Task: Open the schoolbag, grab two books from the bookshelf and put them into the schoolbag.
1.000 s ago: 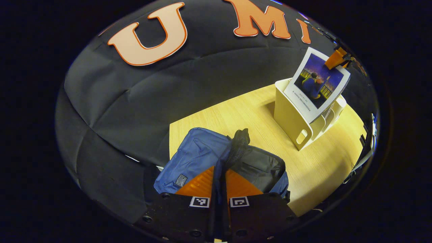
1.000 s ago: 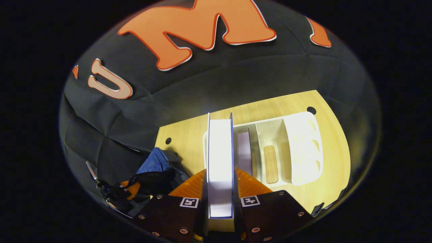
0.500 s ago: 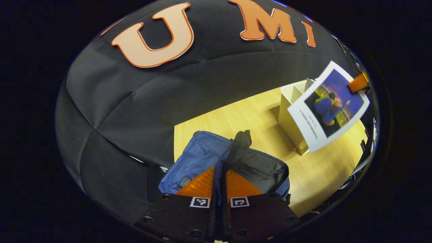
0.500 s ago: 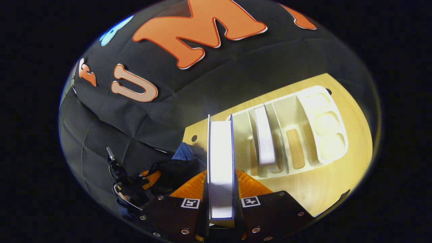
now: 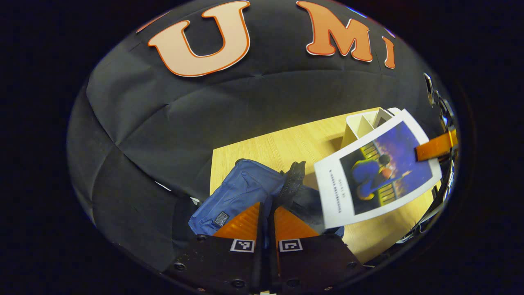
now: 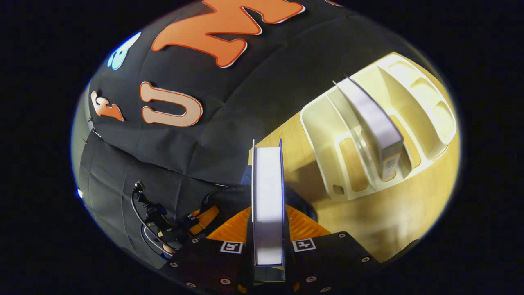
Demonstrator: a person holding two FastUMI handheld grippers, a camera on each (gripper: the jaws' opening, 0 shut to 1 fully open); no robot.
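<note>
Wood table (image 5: 286,143) carries everything. Cream bookshelf (image 6: 327,123) stands far right on it, dividers running front-to-back; a 2nd book (image 6: 370,123) sits upright in a middle slot, page edges up, long axis along the dividers. Blue schoolbag (image 5: 241,192) lies at the table's near-left corner, top open w/ dark lining showing, black handle (image 5: 292,180) sticking up. Book (image 5: 376,168) is in the air betw. shelf and bag, above the bag's right side, cover facing the left gripper view, long axis tilted, low end toward the bag. Right gripper (image 6: 268,229) is clamped on the book's edge, both fingers on the covers, book running straight away along the fingers. Left gripper (image 5: 266,221) is closed on the bag's opening edge by the handle.
</note>
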